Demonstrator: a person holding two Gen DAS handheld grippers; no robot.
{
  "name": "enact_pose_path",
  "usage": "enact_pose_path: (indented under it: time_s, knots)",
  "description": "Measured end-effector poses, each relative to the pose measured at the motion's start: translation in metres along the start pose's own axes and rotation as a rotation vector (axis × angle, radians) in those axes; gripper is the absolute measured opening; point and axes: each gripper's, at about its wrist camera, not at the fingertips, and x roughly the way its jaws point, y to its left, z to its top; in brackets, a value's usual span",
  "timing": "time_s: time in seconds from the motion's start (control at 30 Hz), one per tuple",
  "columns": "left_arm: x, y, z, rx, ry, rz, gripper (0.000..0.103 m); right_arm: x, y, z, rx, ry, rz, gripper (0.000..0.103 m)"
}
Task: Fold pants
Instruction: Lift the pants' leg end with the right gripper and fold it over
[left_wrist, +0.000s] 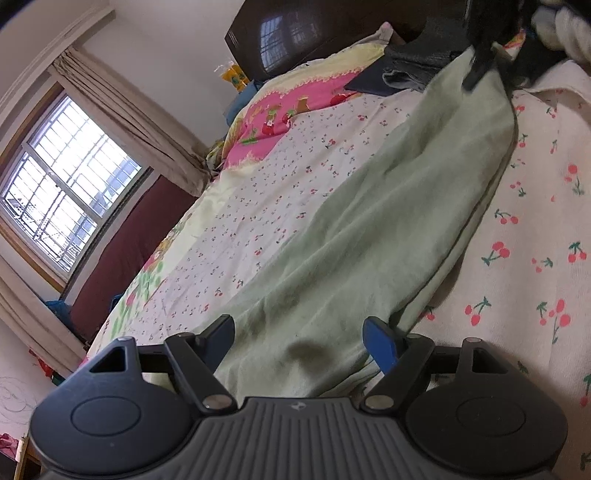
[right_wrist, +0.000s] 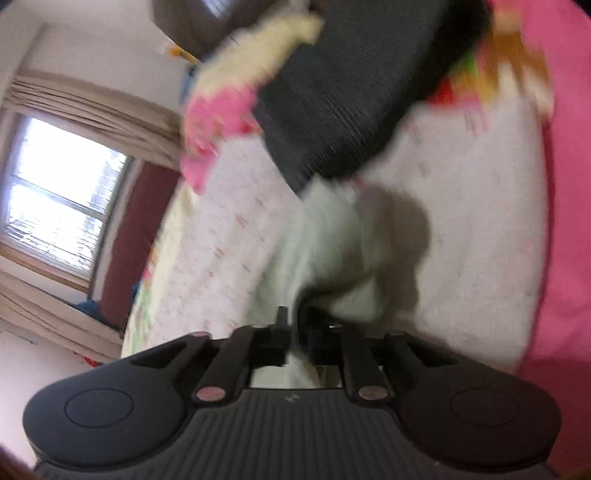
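Pale green pants (left_wrist: 369, 221) lie stretched lengthwise on the cherry-print bedsheet (left_wrist: 535, 229). My left gripper (left_wrist: 297, 326) is open at their near end, and the cloth passes between its blue-padded fingers without being pinched. At the far end my right gripper (left_wrist: 476, 74) sits on the pants' edge, held by a person's hand in a white sleeve (left_wrist: 561, 29). The blurred right wrist view shows my right gripper (right_wrist: 293, 321) with its jaws nearly together on a bunched fold of the green pants (right_wrist: 332, 251).
Folded dark grey clothes (left_wrist: 406, 70) (right_wrist: 351, 92) lie near the dark headboard (left_wrist: 295, 37), just past the pants' far end. A pink floral quilt (left_wrist: 288, 107) covers the head of the bed. A window (left_wrist: 62, 177) and curtains are at the left.
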Motion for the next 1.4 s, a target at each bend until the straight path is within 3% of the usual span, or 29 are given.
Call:
enact_pose_path:
  time_s: [0.13,0.27,0.33,0.4,0.47,0.63,0.83,0.97,1.13,1.23,1.4]
  knots:
    - [-0.002,0.001,0.003,0.006,-0.002,0.004,0.090,-0.002,0.000,0.010,0.115,-0.050,0.090,0.007]
    - [-0.003,0.010,0.013,-0.055,-0.029,-0.005,0.091,-0.049,0.045,0.013,-0.043,-0.158,0.202,0.006]
    - [0.002,0.008,0.015,-0.070,-0.007,-0.064,0.092,-0.054,0.057,0.014,-0.123,-0.177,0.150,0.005]
    - [0.009,-0.003,0.013,-0.029,0.037,-0.095,0.092,-0.032,0.048,0.019,-0.059,-0.094,0.020,0.006]
    - [0.004,-0.005,0.010,-0.007,0.018,-0.088,0.092,-0.029,0.045,0.015,-0.005,-0.064,0.032,0.006]
    - [-0.005,0.021,0.003,-0.101,0.017,-0.114,0.092,-0.034,0.103,-0.002,-0.151,-0.083,0.068,0.005]
    - [-0.002,0.043,-0.016,-0.160,0.056,-0.141,0.093,-0.021,0.212,-0.025,-0.335,-0.069,0.158,0.005]
    - [-0.016,0.072,-0.027,-0.240,0.011,-0.096,0.094,-0.005,0.281,-0.080,-0.507,0.036,0.209,0.005]
    - [-0.037,0.116,-0.062,-0.374,0.013,0.023,0.094,0.044,0.348,-0.182,-0.738,0.204,0.238,0.005]
    - [-0.050,0.144,-0.096,-0.444,0.054,0.116,0.095,0.078,0.363,-0.257,-0.859,0.343,0.244,0.005]
    - [-0.073,0.187,-0.153,-0.593,0.134,0.226,0.097,0.122,0.369,-0.366,-1.099,0.478,0.215,0.006]
